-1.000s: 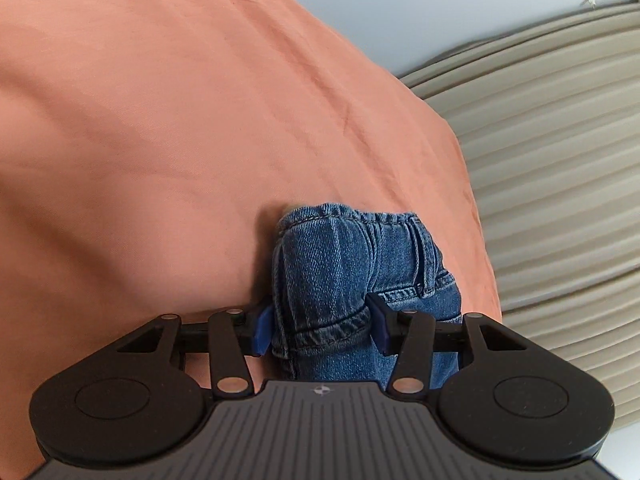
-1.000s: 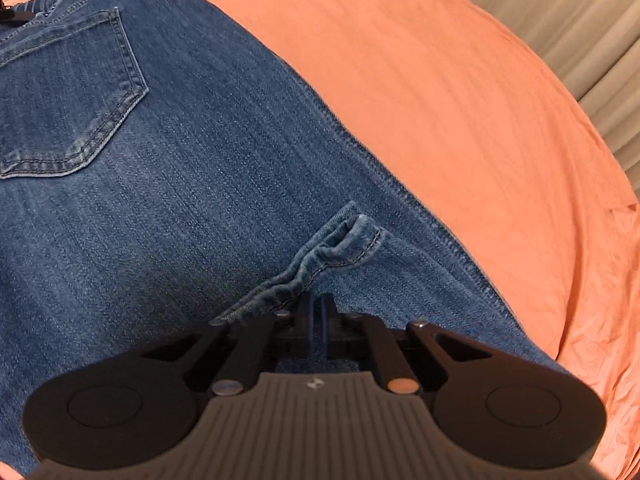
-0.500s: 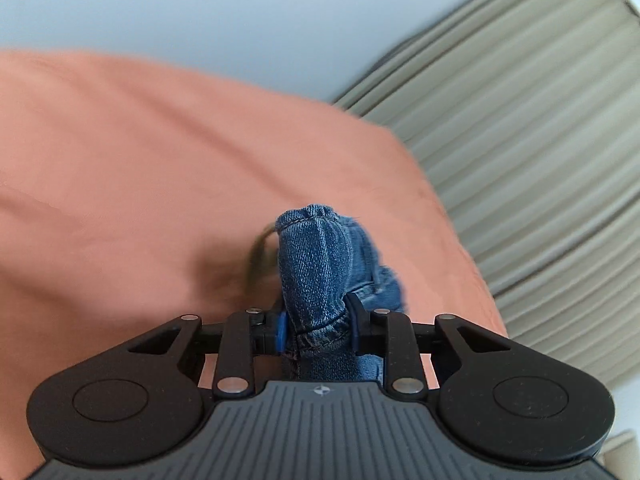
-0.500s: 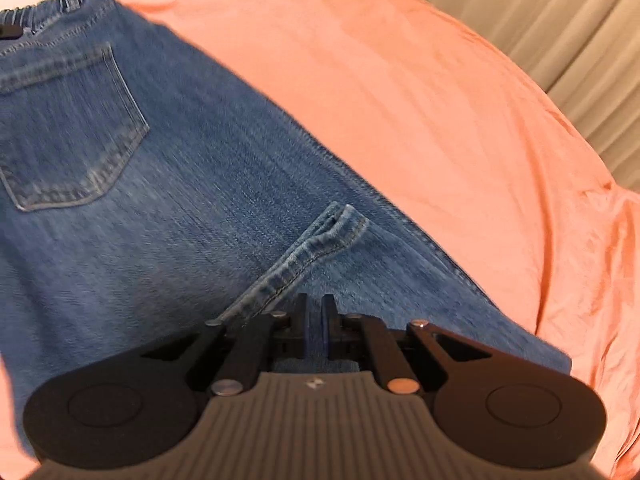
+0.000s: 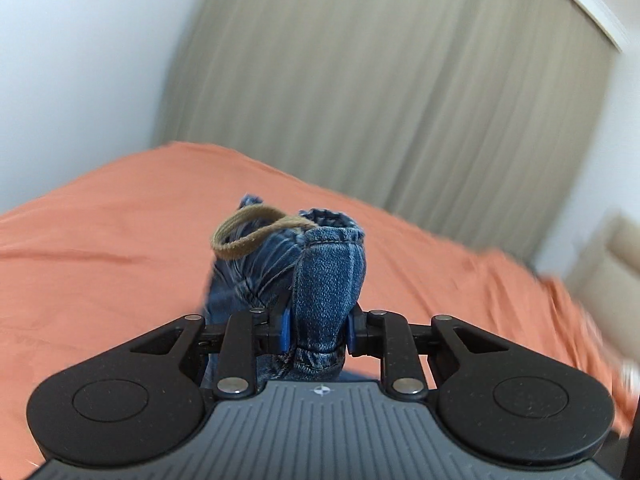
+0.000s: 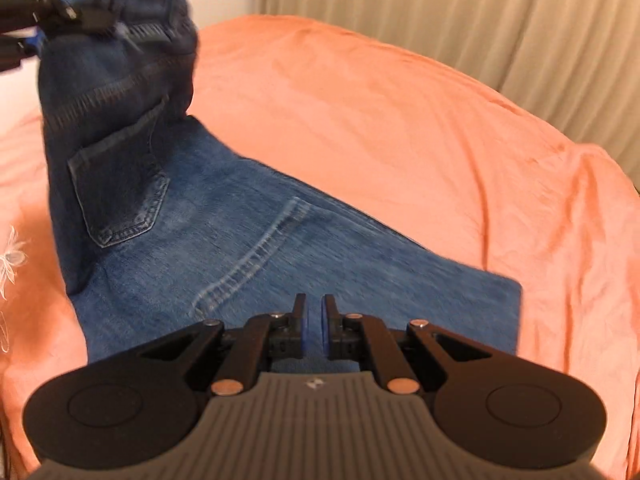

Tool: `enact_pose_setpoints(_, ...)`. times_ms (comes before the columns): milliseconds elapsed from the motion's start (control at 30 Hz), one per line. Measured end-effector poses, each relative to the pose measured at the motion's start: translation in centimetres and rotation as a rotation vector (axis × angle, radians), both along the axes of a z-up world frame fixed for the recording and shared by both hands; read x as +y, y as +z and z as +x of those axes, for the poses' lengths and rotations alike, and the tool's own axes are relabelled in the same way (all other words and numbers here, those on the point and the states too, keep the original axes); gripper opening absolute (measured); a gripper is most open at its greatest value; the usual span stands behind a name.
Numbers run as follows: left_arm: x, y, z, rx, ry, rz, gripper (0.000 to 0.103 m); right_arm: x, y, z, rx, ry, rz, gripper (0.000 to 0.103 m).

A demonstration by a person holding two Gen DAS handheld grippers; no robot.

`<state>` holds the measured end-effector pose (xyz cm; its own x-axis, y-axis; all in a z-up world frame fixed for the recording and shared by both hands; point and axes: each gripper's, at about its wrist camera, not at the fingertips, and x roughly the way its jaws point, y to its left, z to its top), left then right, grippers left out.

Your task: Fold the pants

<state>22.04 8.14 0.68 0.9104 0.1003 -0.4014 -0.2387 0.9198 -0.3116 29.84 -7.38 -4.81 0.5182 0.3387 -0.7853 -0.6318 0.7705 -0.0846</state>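
The left hand-held gripper (image 5: 316, 330) is clenched on a bunched fold of the blue denim pants (image 5: 328, 280), its blue-padded fingers (image 5: 284, 326) pressing the gathered waistband from both sides. A tan cord loop (image 5: 250, 236) sticks up from the top of the bunch, beside the stitched hem of the waistband. Beyond the cloth lies the orange bedsheet (image 5: 120, 240), and behind that hang beige pleated curtains (image 5: 380, 80) next to a pale wall (image 5: 80, 40).

From the right wrist view, the blue denim pants (image 6: 248, 240) lie mostly flat on the orange bedsheet (image 6: 400, 140), with the waistband end raised off the bed at the upper left, where the left hand-held gripper (image 6: 52, 20) holds it up. A back pocket (image 6: 120, 192) shows on the raised part, tilted, and a stitched seam (image 6: 256, 256) runs diagonally across the flat part. The lower edge of the pants ends in a straight fold to the right, near the black frame of the tool.

The right hand-held gripper (image 6: 313, 328) hovers just over the flat denim with its fingers (image 6: 298, 328) drawn nearly together, a narrow gap between the blue pads; nothing shows between them. Whether the tips touch the cloth cannot be told. White embroidered flowers (image 6: 12, 264) mark the bedsheet at the far left edge. Beige curtains (image 6: 480, 8) hang behind the bed.
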Motion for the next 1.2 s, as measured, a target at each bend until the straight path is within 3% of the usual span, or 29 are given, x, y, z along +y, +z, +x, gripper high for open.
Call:
enact_pose_setpoints(167, -7.2, -3.5, 2.2, 0.141, -0.19, 0.127, 0.027, -4.2, -0.5, -1.2, 0.057, -0.081, 0.048, 0.001)
enact_pose_setpoints(333, -12.2, -9.0, 3.4, 0.365, -0.336, 0.158, 0.028, -7.1, -2.1, -3.5, 0.019, -0.118, -0.019, 0.002)
enact_pose_setpoints(433, -13.1, -10.3, 2.5, 0.383, -0.382, 0.164, 0.034, -8.6, -2.8, -4.4, 0.041, -0.143, -0.003, 0.002)
enact_pose_setpoints(500, -12.0, -10.3, 2.6, 0.387, -0.429, 0.083, 0.05, -9.2, -2.9, -4.9, 0.034, -0.151, -0.002, 0.002)
enact_pose_setpoints(600, -9.0, -9.7, 2.9, 0.389, -0.474, -0.121, 0.061, -9.1, -2.8, -5.4, 0.04, -0.153, 0.017, 0.002)
enact_pose_setpoints(700, -6.9, -8.9, 3.8, 0.385, -0.537, -0.304, 0.067, -9.7, -2.1, -5.4, 0.051, -0.166, 0.062, 0.002)
enact_pose_setpoints(767, -6.1, -8.6, 4.0, 0.379, -0.573, -0.369, 0.068, -9.6, -1.4, -5.5, 0.047, -0.171, 0.099, 0.002)
enact_pose_setpoints(867, -3.9, -7.1, 3.4, 0.359, -0.569, -0.338, 0.068, -9.2, -0.6, -5.1, 0.046, -0.168, 0.166, 0.003)
enact_pose_setpoints(1000, -0.7, -6.1, 3.4, 0.36, -0.503, -0.257, 0.068, -8.3, -0.4, -3.3, 0.126, -0.187, 0.313, 0.006)
enact_pose_setpoints(1067, 1.3, -6.2, 3.1, 0.376, -0.468, -0.216, 0.068, -7.5, -0.3, -2.6, 0.159, -0.176, 0.369, 0.028)
enact_pose_setpoints(1200, 4.6, -6.8, 1.8, 0.4, -0.44, -0.194, 0.067, -5.6, -1.2, -1.3, 0.245, -0.161, 0.435, 0.035)
